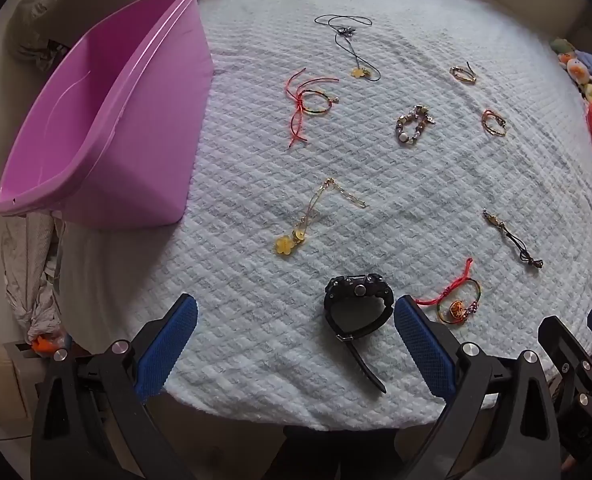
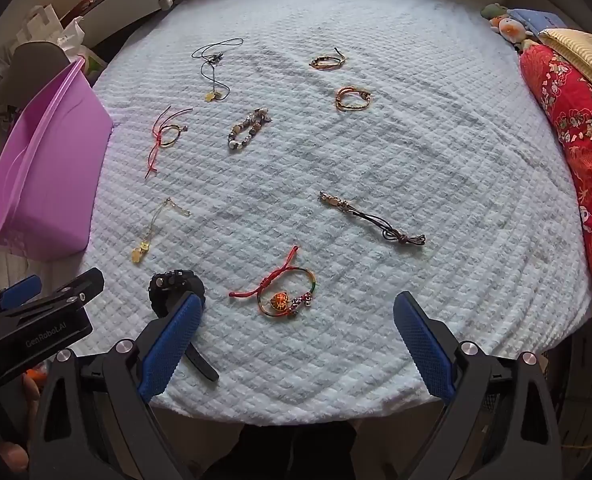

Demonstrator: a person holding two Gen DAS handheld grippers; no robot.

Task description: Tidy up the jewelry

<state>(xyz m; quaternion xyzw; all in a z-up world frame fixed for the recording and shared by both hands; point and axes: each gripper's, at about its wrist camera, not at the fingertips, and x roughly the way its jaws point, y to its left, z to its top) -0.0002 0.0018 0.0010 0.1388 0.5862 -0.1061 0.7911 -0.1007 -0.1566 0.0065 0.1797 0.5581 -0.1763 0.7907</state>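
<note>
Several jewelry pieces lie spread on a pale blue blanket (image 1: 256, 160). A black watch (image 1: 356, 312) lies nearest, between my left gripper's (image 1: 296, 332) open blue fingers. A red-cord bracelet with an orange charm (image 2: 286, 294) lies just ahead of my open right gripper (image 2: 296, 332). A gold chain with a yellow flower (image 1: 308, 224), a beaded bracelet (image 1: 412, 124), a red-string bracelet (image 1: 312, 100), a black cord necklace (image 1: 348, 40), a brown cord strap (image 2: 370, 218) and two small woven bracelets (image 2: 354, 98) lie farther off. An empty purple tub (image 1: 96, 120) stands at the left.
A red patterned pillow (image 2: 576, 128) and plush toys (image 2: 508, 24) lie along the blanket's right edge. Crumpled clothes (image 1: 28, 248) sit below the tub at the left. The blanket's near edge (image 2: 296, 420) falls off just in front of both grippers.
</note>
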